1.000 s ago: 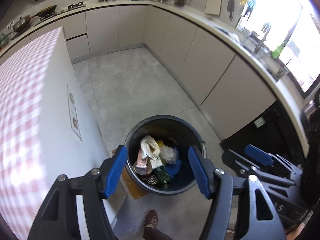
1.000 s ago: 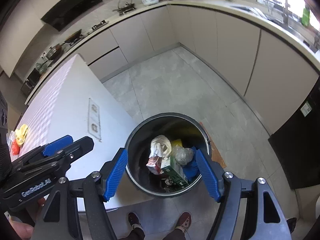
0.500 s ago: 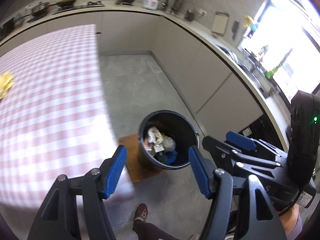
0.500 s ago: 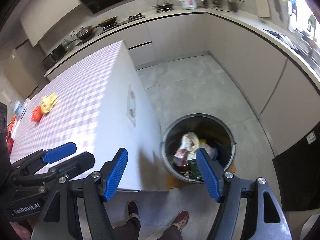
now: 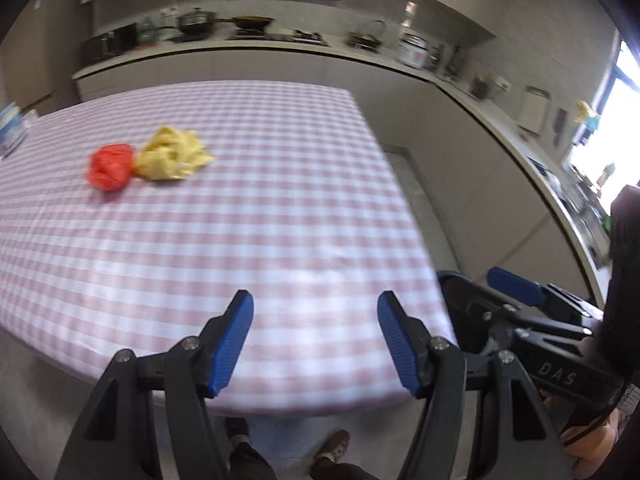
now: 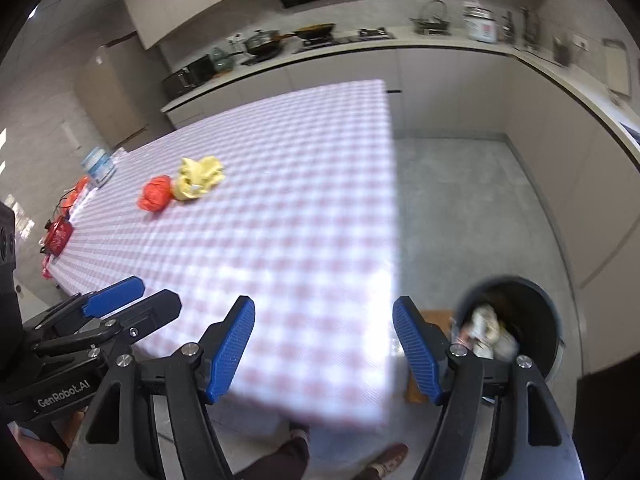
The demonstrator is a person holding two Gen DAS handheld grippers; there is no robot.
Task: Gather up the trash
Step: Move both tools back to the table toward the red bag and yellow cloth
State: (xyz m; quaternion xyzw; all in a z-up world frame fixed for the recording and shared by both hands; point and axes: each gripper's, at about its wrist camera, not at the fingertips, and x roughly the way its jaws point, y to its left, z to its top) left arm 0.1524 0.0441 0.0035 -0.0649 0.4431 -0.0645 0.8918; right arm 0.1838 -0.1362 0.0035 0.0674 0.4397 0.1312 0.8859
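A crumpled red wad (image 5: pixel 110 167) (image 6: pixel 156 198) and a crumpled yellow wad (image 5: pixel 175 159) (image 6: pixel 199 178) lie touching each other on the pink-checked table (image 5: pixel 260 208) (image 6: pixel 288 208), toward its far left. My left gripper (image 5: pixel 314 336) hangs open over the table's near edge, nothing between its blue pads. My right gripper (image 6: pixel 323 344) is open too, empty, over the table's near right corner. The dark trash bin (image 6: pixel 516 328), with several pieces of rubbish inside, stands on the floor at the lower right of the right wrist view. Each gripper shows in the other's view.
A kitchen counter (image 6: pixel 400 46) with pots, a rice cooker and a stove runs along the far wall and bends down the right side. A red item (image 6: pixel 59 236) and a blue-white container (image 6: pixel 98 164) sit at the table's far left. A person's shoes (image 5: pixel 332 440) stand below.
Both grippers have swung up and left from above the trash bin to over the table. The bin has left the left wrist view and slid to the lower right in the right one.
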